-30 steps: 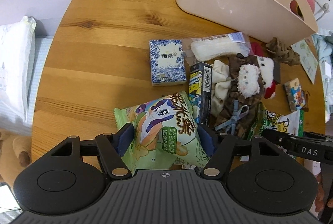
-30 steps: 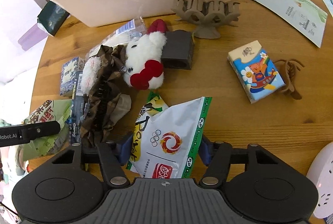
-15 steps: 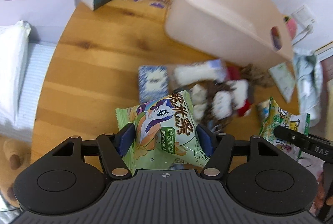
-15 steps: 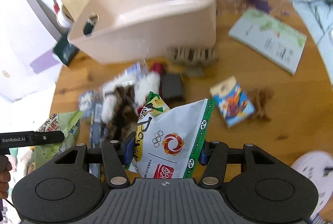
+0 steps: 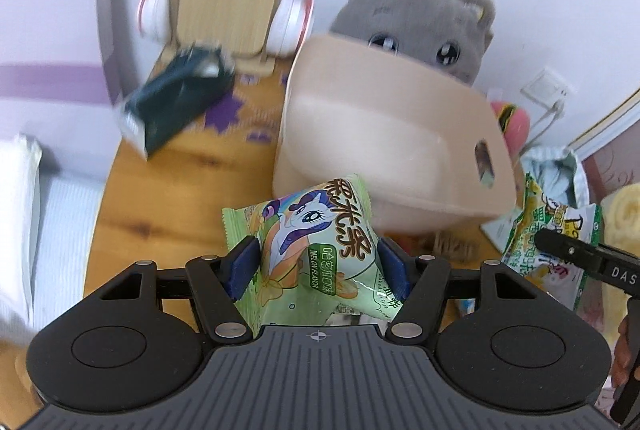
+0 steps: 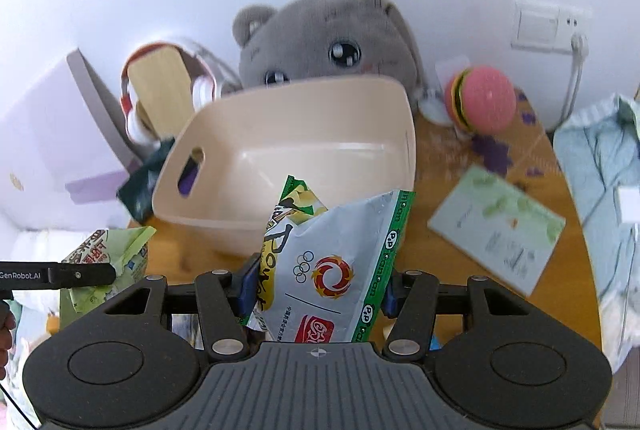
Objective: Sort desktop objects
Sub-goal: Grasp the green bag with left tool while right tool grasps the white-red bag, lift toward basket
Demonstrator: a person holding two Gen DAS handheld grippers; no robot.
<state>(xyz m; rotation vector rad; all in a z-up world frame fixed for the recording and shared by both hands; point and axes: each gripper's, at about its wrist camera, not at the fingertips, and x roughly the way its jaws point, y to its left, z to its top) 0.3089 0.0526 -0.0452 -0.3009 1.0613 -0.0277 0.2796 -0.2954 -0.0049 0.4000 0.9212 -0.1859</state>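
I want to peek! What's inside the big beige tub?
The beige tub looks empty as far as its bare inside shows. The white snack bag hides the near bottom.

Both wrist views face the beige bin (image 5: 384, 134) (image 6: 296, 158) (close, from opposite sides).

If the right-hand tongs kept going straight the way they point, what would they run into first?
Probably the beige bin: the right tongs, clamped on the white snack bag, point at its near rim. Depth is unclear.

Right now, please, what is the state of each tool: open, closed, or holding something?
Left tool: closed on the green melon snack pack.
Right tool: closed on the white snack bag.
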